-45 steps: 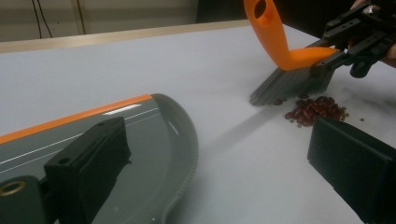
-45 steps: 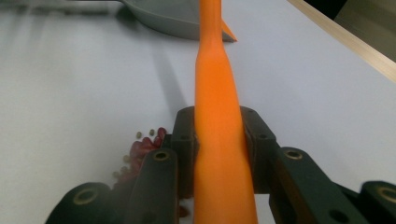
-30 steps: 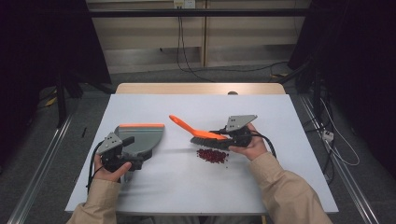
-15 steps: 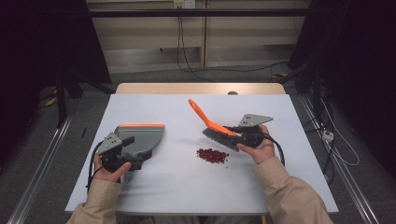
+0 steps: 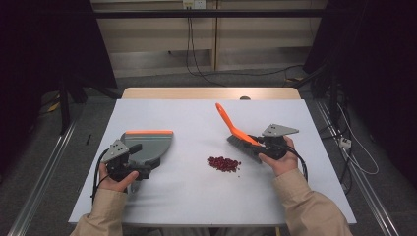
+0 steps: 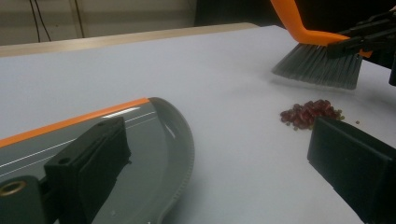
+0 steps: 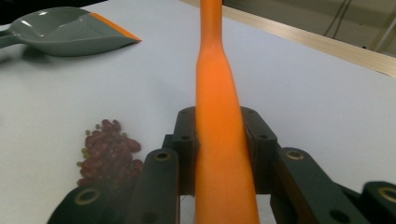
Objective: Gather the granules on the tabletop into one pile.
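worktop (image 5: 196, 196) pale, bare near edge | dustpan (image 5: 150, 145) left, flat, left claw (image 5: 140, 164) at its handle, grip unclear | brush (image 5: 241, 137) right, right claw (image 7: 219, 154) clamped on orange handle | red beans (image 5: 223, 163) piled centre, just left of bristles

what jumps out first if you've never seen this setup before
The bright orange brush stands out, clamped by its handle in the right tool at the table's right side. Just left of its bristles lies a small heap of dark red beans on the white table. Further left, the left tool holds a grey dustpan with an orange lip.
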A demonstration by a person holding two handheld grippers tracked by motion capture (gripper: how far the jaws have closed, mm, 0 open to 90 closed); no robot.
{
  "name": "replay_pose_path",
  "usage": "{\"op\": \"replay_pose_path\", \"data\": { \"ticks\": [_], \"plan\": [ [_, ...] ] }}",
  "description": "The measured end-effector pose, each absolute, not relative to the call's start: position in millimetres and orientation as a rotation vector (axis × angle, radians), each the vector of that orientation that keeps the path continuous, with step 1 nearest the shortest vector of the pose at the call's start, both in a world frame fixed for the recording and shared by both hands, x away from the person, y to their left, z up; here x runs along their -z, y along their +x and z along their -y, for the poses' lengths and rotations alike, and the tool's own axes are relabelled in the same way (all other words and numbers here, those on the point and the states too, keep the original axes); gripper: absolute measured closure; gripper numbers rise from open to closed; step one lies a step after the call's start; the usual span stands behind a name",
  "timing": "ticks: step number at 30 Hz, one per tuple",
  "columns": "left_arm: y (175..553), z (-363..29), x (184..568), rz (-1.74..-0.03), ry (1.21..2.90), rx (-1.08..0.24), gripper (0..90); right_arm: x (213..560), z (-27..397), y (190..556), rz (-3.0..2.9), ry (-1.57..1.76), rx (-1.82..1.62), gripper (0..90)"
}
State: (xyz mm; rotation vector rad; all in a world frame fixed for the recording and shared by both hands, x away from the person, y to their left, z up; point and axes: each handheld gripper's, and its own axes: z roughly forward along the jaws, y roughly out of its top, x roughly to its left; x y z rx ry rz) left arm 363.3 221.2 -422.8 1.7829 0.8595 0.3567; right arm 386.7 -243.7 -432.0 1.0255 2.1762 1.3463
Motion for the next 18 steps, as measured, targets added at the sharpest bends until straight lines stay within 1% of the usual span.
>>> {"op": "replay_pose_path", "data": {
  "ticks": [9, 13, 18],
  "plan": [
    [364.6, -220.4, 423.3, -0.847, 1.791, -0.353, 5.2, 437.8, 248.6, 377.6, -2.151, 1.133, -1.271, 69.8],
    [364.5, -219.9, 422.6, -0.847, 1.782, -0.348, 5.2, 432.0, 245.2, 378.6, -2.162, 1.185, -1.247, 64.9],
    [365.3, -219.5, 422.1, -0.834, 1.787, -0.348, 5.2, 420.3, 235.7, 382.5, -2.177, 1.214, -1.183, 64.4]
  ]
}}
